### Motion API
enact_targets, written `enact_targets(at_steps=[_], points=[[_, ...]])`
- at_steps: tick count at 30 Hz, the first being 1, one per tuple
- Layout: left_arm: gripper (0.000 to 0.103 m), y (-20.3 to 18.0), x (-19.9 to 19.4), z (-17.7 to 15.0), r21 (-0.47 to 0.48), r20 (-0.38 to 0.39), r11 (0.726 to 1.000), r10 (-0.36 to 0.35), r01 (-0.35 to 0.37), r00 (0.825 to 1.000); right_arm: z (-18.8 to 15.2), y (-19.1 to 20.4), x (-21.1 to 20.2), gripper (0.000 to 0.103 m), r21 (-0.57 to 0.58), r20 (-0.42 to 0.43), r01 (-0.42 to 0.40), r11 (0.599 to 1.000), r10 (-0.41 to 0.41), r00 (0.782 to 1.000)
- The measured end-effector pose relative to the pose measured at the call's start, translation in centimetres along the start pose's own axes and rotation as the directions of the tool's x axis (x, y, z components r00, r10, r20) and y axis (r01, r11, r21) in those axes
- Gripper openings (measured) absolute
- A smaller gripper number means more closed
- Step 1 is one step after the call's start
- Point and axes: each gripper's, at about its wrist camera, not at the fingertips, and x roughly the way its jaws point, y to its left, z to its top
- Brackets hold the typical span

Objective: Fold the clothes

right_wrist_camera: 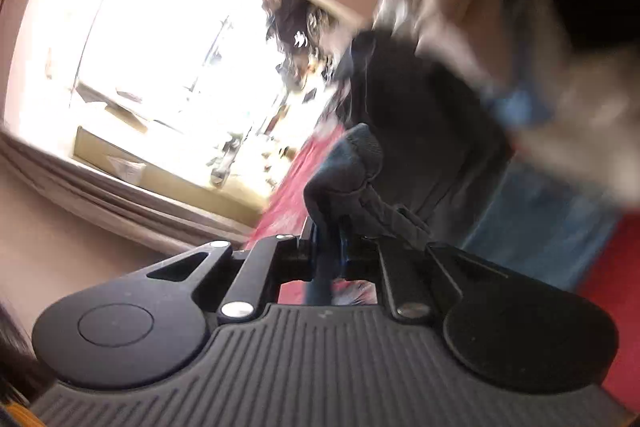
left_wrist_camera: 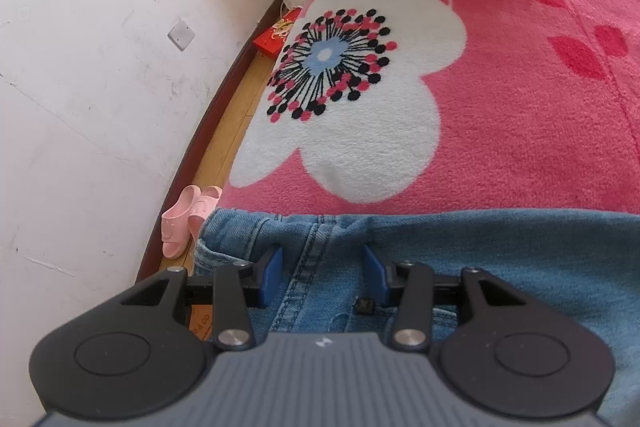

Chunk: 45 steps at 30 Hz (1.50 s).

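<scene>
I am holding my left gripper (left_wrist_camera: 322, 277) half open, its pads astride the jeans (left_wrist_camera: 500, 259), gripping nothing. They are lying at six o'clock on the pink blanket (left_wrist_camera: 520, 99). My right gripper (right_wrist_camera: 330, 259) is pinching dark cloth (right_wrist_camera: 348, 167). Denim is feeling heavy and stiff; I am judging the waistband the best hold.

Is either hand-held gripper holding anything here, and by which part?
Right hand-held gripper pinches a fold of dark fabric. Left hand-held gripper straddles the jeans, holding nothing.
</scene>
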Motion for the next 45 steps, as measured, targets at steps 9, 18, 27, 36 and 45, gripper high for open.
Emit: enact_targets(at_steps=[9,18,27,36,45], points=[[0.046,-0.1,0.0,0.0,0.009,-0.007,1.0,0.008,-0.008,1.0,-3.6,-14.6,-1.8,0.028,0.414,-0.009,0.282,0.866,-0.305,0.952],[0.046,-0.3,0.0,-0.3,0.01,0.0,1.0,0.026,-0.026,1.0,0.3,-7.9,1.3,0.05,0.071,0.009,0.411,0.909,-0.413,0.911],[0.046,-0.5,-0.1,0.0,0.011,-0.005,0.999,0.036,-0.036,0.999,1.0,-5.2,7.7,0.05,-0.311,-0.201,0.447,0.839,-0.518,0.832],[0.046,-0.8,-0.2,0.1,0.02,-0.005,0.999,0.047,-0.047,0.999,-10.8,6.5,5.1,0.017,-0.908,-0.231,-0.049,0.416,-0.398,0.888],[0.046,-0.9,-0.1,0.2,0.026,-0.006,0.998,0.053,-0.053,0.999,-10.3,5.3,5.6,0.009,-0.976,0.193,0.122,-0.18,-0.463,0.865]])
